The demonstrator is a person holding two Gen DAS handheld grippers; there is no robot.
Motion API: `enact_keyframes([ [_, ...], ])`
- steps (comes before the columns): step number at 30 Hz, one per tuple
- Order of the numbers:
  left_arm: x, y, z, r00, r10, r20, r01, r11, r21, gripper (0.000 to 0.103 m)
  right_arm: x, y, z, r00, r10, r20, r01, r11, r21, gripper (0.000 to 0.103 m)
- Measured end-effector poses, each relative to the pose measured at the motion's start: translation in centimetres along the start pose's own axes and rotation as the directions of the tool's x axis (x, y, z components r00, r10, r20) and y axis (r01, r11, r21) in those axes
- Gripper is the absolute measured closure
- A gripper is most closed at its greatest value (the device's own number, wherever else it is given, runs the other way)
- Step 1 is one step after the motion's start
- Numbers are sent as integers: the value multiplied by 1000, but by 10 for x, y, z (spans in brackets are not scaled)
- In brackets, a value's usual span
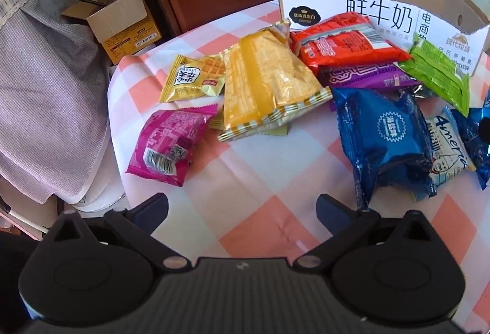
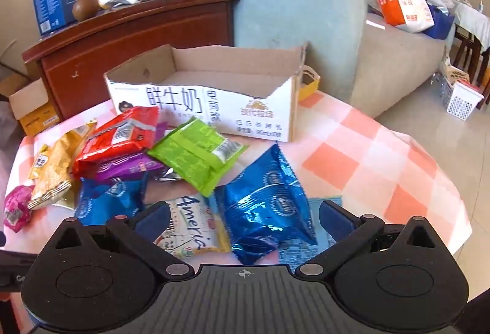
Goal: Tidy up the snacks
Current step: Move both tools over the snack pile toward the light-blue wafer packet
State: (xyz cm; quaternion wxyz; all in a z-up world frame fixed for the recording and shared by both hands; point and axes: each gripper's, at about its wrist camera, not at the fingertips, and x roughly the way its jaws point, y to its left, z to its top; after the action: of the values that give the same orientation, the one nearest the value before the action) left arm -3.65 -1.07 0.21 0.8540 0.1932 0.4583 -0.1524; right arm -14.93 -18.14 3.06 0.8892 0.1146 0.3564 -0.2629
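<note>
Several snack packets lie in a heap on the checked tablecloth in front of an open cardboard milk box, which looks empty in the right wrist view. A pink packet, a small yellow waffle packet, a big yellow packet, a red packet and a blue packet show. My left gripper is open and empty above bare cloth. My right gripper is open, its fingers either side of a blue packet and a white "America" packet.
A dark wooden cabinet stands behind the table, with boxes on top. A small open carton sits on the floor at the left. A grey sofa is at the right. The table edge curves close at the right.
</note>
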Motion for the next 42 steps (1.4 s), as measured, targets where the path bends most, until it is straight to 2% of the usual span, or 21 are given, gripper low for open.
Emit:
enact_keyframes([
  [6,-2,-13,-2,1000,-7,-9,7,1000,20,1,29,-32,2,995,-42,-93,53,991,122,0],
  [9,-3,-17,-2,1000,-9,-12,9,1000,27,1,37,-35,0,992,3,-127,18,987,161,0],
  [11,-4,-17,-1,1000,-5,-10,6,999,33,1,43,-29,-1,986,15,-168,10,990,144,0],
  [14,-6,-17,0,1000,1,-4,0,1000,31,1,44,-16,-4,987,6,-162,7,997,82,0],
  [19,-8,-15,-2,1000,21,-1,-21,999,31,1,41,-1,-4,982,84,-171,-76,996,54,0],
  [24,-10,-12,-2,1000,26,-3,-26,999,22,1,33,14,-2,961,211,-177,-209,977,33,0],
  [29,-15,-11,1,1000,22,-3,-22,1000,17,1,20,27,6,976,167,-139,-175,984,-44,0],
  [35,-26,-14,10,999,36,19,-37,999,27,1,6,31,13,983,153,-105,-161,984,-73,0],
  [42,-28,-15,15,1000,28,7,-29,999,45,1,2,26,15,982,126,-139,-138,987,-83,0],
])
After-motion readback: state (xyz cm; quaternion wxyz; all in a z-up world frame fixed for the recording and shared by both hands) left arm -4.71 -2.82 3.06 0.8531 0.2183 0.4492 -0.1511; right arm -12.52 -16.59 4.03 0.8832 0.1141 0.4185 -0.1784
